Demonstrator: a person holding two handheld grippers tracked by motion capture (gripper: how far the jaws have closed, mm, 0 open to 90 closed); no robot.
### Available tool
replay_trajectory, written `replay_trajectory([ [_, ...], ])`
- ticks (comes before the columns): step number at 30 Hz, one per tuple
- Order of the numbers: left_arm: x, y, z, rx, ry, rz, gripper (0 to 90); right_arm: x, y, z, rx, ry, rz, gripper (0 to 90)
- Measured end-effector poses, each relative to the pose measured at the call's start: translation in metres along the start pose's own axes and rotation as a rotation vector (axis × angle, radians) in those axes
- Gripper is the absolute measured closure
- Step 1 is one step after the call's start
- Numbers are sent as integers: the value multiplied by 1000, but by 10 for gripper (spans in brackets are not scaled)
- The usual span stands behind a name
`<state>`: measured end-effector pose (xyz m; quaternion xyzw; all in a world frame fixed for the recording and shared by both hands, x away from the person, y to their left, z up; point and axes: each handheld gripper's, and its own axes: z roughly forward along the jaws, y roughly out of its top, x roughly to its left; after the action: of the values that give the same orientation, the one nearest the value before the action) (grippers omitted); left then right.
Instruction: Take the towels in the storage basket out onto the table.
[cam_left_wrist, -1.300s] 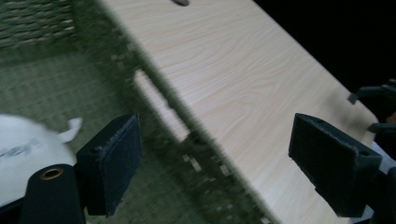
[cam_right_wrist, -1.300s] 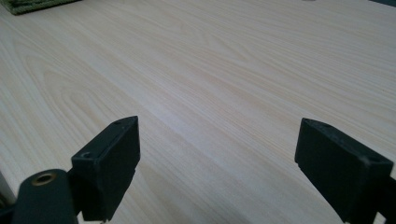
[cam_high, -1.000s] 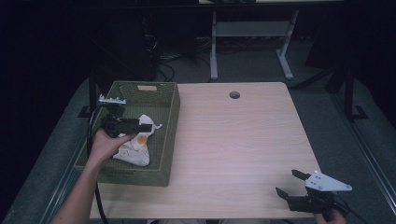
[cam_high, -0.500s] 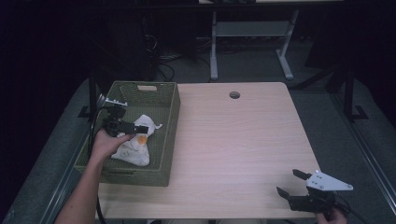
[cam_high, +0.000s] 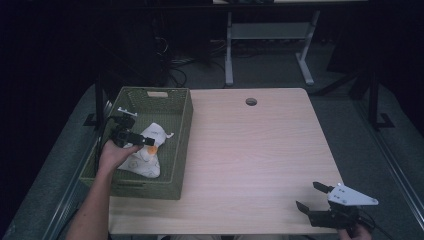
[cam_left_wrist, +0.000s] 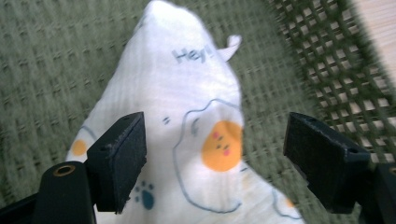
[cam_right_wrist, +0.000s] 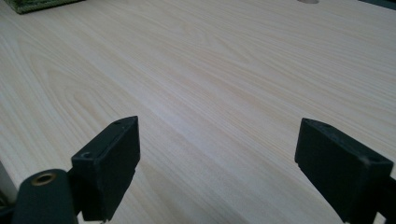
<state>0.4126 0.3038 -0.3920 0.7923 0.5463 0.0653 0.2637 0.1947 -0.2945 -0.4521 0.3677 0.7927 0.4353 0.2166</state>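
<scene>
Two wide-spread fingers of the left gripper (cam_left_wrist: 215, 158) straddle the white cloth (cam_left_wrist: 187, 121) lying in the green basket (cam_left_wrist: 46, 56).

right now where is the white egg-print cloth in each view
High view: the white egg-print cloth lies inside the green woven basket at left, under the open left gripper.
Left gripper view: centre, between the open jaws.
Right gripper view: not in it.
Shared landmark: the green woven basket, its corner at top left in the right gripper view.
</scene>
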Motion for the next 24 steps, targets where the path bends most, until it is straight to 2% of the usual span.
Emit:
replay_trajectory([
  [1, 2, -2, 3, 16, 29, -13, 217, 0, 0, 0, -4, 0, -5, 138],
  [2, 2, -2, 3, 16, 29, -13, 217, 0, 0, 1, -2, 0, -4, 139],
  [3, 4, -3, 6, 36, 49, -22, 216, 0, 0, 1, 2, 2, 1, 138],
  [6, 5, -4, 9, 61, 64, -34, 227, 0, 0, 1, 0, 2, -2, 138],
  [9, 7, -3, 14, 124, 79, -38, 263, 1, 0, 1, 1, 4, -5, 138],
  [10, 7, -3, 17, 157, 102, -38, 260, 2, 1, 1, 6, 4, -6, 138],
  [11, 7, -3, 17, 157, 102, -38, 260, 2, 1, 1, 6, 4, -6, 138],
  [12, 7, -2, 21, 191, 108, -39, 261, 2, 1, 2, 1, 4, -13, 138],
  [13, 7, -2, 21, 191, 108, -39, 262, 2, 1, 2, 4, 5, -10, 138],
  [18, 5, -5, 31, 280, 158, -18, 284, 2, 1, 1, -1, 4, -16, 138],
  [21, 4, -8, 36, 333, 195, 23, 279, 2, 1, 1, -3, 5, -15, 138],
  [24, 3, -8, 37, 335, 201, 27, 292, 2, 1, 2, 0, 6, -14, 138],
])
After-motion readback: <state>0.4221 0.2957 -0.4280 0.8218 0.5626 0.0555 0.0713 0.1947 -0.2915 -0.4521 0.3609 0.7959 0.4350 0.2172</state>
